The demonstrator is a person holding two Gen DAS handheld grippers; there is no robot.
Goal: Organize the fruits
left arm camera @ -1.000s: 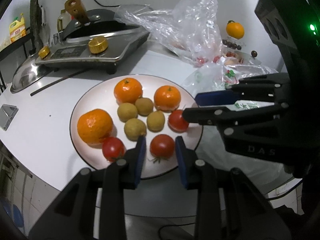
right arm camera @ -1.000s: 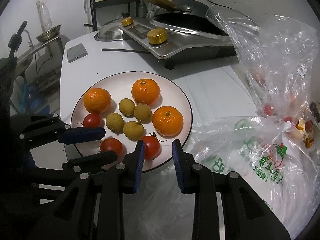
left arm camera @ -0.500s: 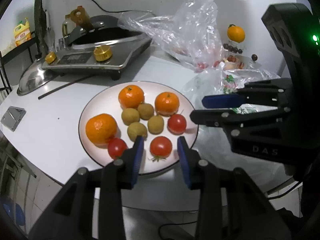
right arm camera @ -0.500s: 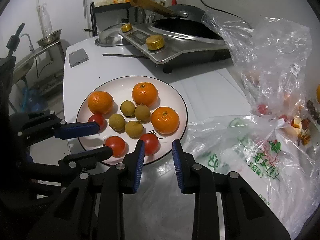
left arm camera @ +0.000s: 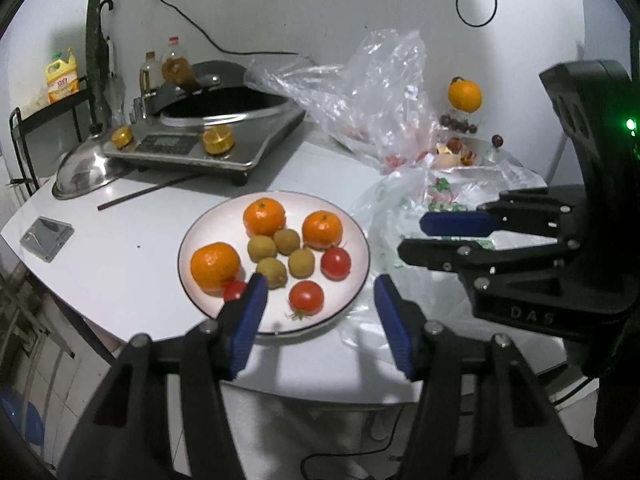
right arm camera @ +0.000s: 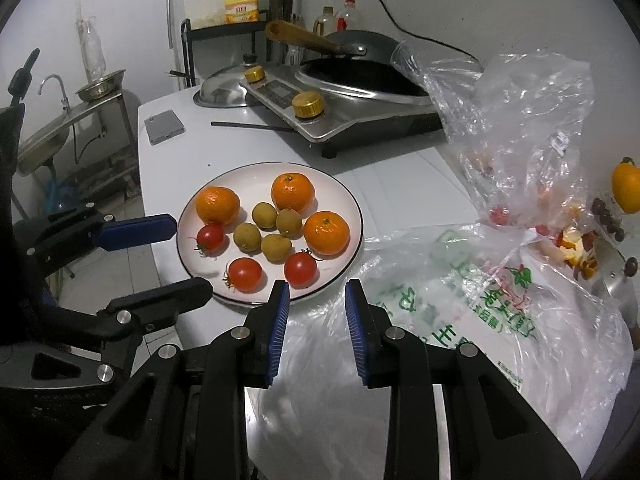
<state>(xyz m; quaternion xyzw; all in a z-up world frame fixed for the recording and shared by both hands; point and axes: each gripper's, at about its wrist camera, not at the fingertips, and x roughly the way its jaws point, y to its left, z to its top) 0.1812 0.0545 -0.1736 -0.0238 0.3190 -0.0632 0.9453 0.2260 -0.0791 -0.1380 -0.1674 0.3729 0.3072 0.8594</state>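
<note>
Left gripper [left arm camera: 318, 306] just opened, empty, lower centre above plate [left arm camera: 202, 236] rim; right gripper [right arm camera: 316, 308] near-closed, empty.

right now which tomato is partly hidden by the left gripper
The tomato beside the lone orange; the left gripper finger covers part of it, the other two show whole.
</note>
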